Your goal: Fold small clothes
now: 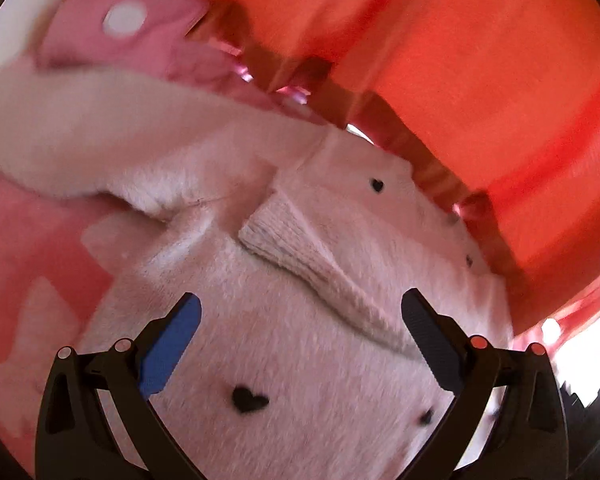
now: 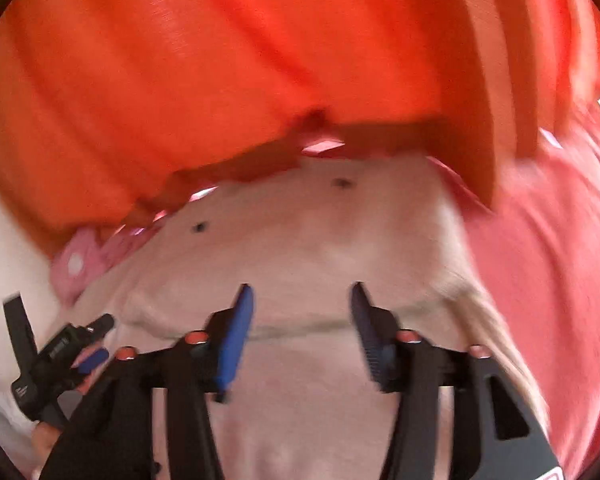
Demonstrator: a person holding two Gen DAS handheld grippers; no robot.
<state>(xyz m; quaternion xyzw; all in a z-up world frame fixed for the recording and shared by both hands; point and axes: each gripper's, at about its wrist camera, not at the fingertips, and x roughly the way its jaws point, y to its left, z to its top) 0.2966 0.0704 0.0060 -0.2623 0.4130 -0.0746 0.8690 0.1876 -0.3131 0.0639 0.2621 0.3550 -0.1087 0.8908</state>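
Note:
A small fuzzy pale-pink sweater (image 1: 292, 280) with little black hearts lies spread under both grippers; it also shows in the right wrist view (image 2: 320, 240). One sleeve with a ribbed cuff (image 1: 276, 240) is folded across its body. My left gripper (image 1: 300, 316) is open just above the sweater's body, nothing between its fingers. My right gripper (image 2: 302, 304) is open over the sweater, nothing held. The left gripper (image 2: 80, 344) shows at the lower left of the right wrist view.
An orange-red cloth (image 1: 480, 60) hangs along the far side (image 2: 220, 60). A pink polka-dot garment (image 1: 132, 28) lies at the far left. A pink patterned sheet (image 1: 28, 260) covers the surface. A coral-pink cloth (image 2: 548, 260) lies to the right.

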